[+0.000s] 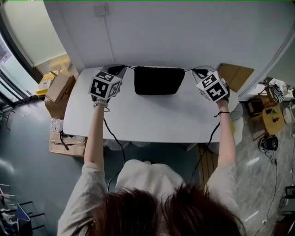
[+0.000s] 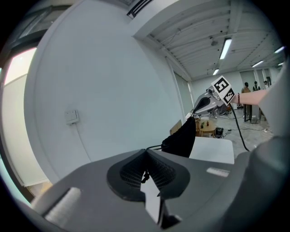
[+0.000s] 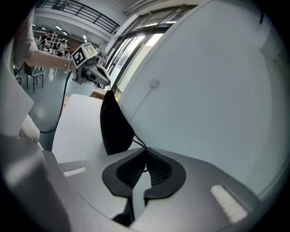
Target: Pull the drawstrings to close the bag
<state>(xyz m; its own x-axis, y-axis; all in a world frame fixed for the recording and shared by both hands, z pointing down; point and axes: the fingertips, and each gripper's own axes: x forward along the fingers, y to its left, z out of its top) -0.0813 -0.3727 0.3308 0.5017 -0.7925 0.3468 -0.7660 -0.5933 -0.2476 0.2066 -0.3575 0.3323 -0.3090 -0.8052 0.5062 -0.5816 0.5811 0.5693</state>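
A black drawstring bag (image 1: 159,80) hangs between my two grippers over the far edge of the white table (image 1: 138,120). Left of the bag, my left gripper (image 1: 120,69) is shut on the bag's left drawstring (image 2: 154,147), which runs taut from the jaws (image 2: 146,155) to the bag (image 2: 181,136). To the bag's right, my right gripper (image 1: 195,71) is shut on the right drawstring (image 3: 138,141), which leads to the bag (image 3: 113,127). In each gripper view the other gripper shows beyond the bag: the right one (image 2: 199,108) and the left one (image 3: 105,82).
A grey wall with a socket (image 1: 101,9) stands right behind the table. Cardboard boxes (image 1: 60,87) sit on the floor at the left, and a flat cardboard sheet (image 1: 236,74) lies at the right. Cables hang from both grippers over the table's near edge.
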